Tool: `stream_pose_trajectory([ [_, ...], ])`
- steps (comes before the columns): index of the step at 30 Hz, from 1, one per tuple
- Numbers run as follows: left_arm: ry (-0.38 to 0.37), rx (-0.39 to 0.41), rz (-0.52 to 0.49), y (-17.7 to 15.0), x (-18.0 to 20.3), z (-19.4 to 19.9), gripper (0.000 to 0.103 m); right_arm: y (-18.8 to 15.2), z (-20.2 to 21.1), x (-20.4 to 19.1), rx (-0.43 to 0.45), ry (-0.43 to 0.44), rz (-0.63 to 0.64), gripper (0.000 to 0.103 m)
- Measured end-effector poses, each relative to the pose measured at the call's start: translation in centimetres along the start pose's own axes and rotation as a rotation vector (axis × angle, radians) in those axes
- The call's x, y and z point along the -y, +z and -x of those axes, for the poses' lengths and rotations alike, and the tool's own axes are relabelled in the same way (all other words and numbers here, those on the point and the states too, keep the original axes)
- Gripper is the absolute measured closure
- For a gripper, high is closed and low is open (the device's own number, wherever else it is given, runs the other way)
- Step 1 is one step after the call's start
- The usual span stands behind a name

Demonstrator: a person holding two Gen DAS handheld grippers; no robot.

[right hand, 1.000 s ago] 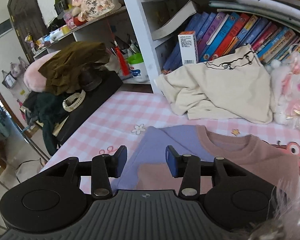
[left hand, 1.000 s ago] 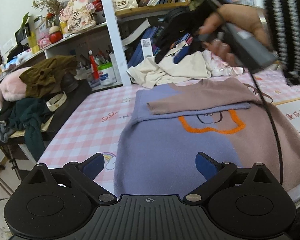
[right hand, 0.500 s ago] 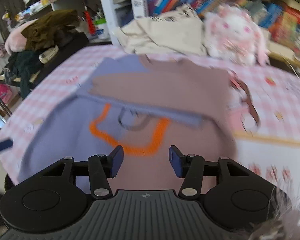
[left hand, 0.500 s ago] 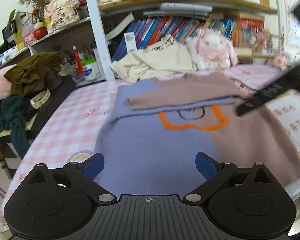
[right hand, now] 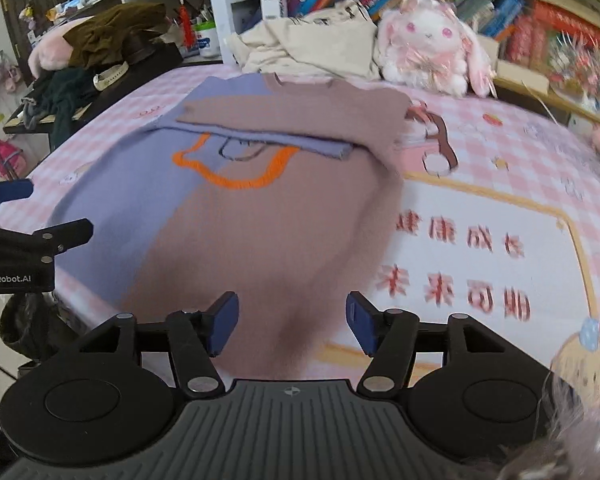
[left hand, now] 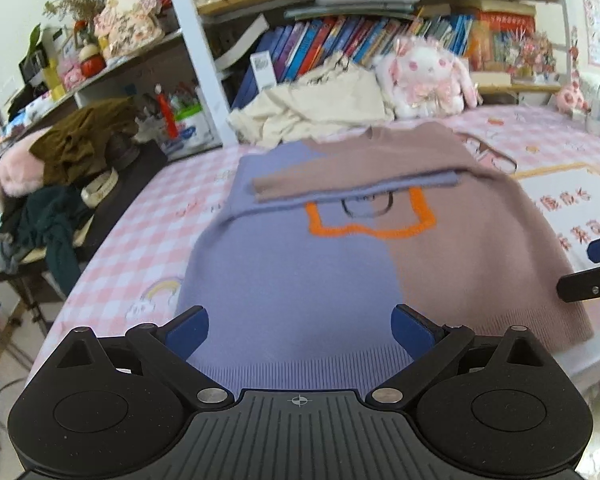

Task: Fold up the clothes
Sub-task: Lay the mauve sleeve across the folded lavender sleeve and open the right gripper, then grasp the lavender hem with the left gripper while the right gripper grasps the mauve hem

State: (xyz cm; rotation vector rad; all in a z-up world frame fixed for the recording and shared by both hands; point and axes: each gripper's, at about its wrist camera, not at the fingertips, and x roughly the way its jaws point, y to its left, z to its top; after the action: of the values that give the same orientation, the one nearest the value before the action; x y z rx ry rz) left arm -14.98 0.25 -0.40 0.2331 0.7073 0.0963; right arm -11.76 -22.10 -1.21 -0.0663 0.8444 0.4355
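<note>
Sweater (left hand: 300, 264) flat on the pink checked bedspread (left hand: 148, 236), both sleeves folded across its chest.

The left gripper (left hand: 300, 330) hangs over the purple hem, fingers spread wide and empty; the right gripper (right hand: 291, 322) hangs over the brown hem corner, likewise parted and holding nothing. A cream garment (right hand: 312, 46) and plush rabbit (right hand: 426, 46) sit beyond the collar.

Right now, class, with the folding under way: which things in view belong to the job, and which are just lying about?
Belongs to the job:
purple and brown sweater
left gripper
right gripper

Lying about:
cream garment
plush bunny
books
dark clothes pile
</note>
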Motion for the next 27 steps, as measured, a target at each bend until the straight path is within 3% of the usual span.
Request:
stream_pose_trajectory([
  [10,0.128,-0.061,0.118,-1.7,-4.0,0.3,0.004,-2.1,0.3,1.5,-0.058,0.037,-0.096,0.046],
  [13,0.074,-0.067,0.169,-1.8,-5.8,-0.7,0.004,-2.1,0.2,2.1,-0.057,0.021,-0.152,0.051],
  [18,-0.002,-0.099,0.253,-2.2,-8.8,-2.4,0.007,-1.8,-0.2,2.3,-0.071,-0.021,-0.253,0.066],
  [22,-0.054,-0.125,0.292,-2.6,-10.7,-3.6,0.027,-1.6,-0.6,1.5,-0.083,-0.06,-0.298,0.07],
  [24,-0.08,-0.143,0.31,-2.9,-11.6,-4.2,0.045,-1.5,-0.9,0.7,-0.091,-0.077,-0.303,0.072],
  [27,-0.119,-0.169,0.335,-3.2,-13.0,-5.1,0.05,-1.3,-1.4,-0.5,-0.098,-0.11,-0.304,0.08],
])
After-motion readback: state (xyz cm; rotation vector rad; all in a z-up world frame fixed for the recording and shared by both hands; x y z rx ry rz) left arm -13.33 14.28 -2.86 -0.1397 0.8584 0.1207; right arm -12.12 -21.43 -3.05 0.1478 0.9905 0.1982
